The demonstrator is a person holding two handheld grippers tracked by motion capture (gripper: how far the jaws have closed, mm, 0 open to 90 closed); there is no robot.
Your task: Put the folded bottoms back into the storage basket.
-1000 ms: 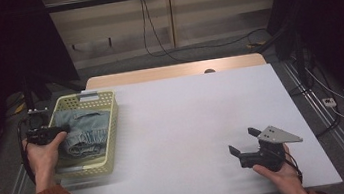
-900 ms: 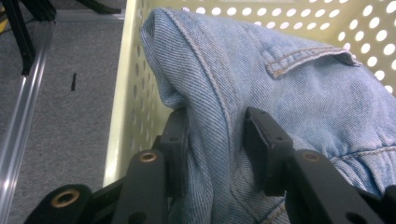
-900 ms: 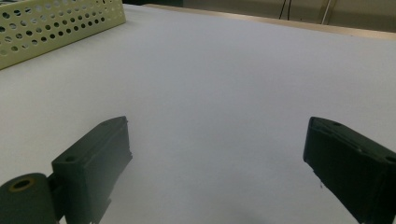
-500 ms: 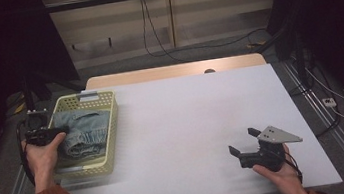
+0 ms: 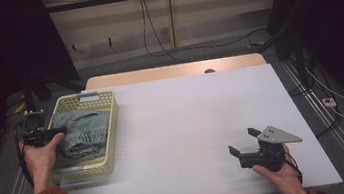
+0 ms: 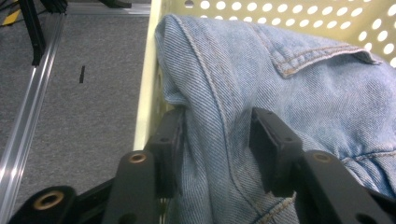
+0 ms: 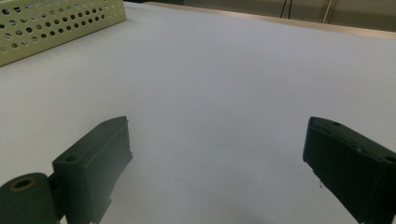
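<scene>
One yellow basket (image 5: 109, 150) sits on one white table (image 5: 189, 125). One pair of jeans (image 5: 84, 131) lies inside the basket. Two grippers are present: left gripper (image 6: 215, 135), right gripper (image 5: 241, 141).

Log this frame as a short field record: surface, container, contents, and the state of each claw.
surface: white table, mostly bare
container: yellow perforated basket at the table's left edge
contents: light blue denim garment, bunched inside the basket
left claw: at the basket's left rim, jaws closed around a fold of the denim
right claw: jaws wide apart, nothing between them, low over the table's near right part, aimed towards the basket
</scene>
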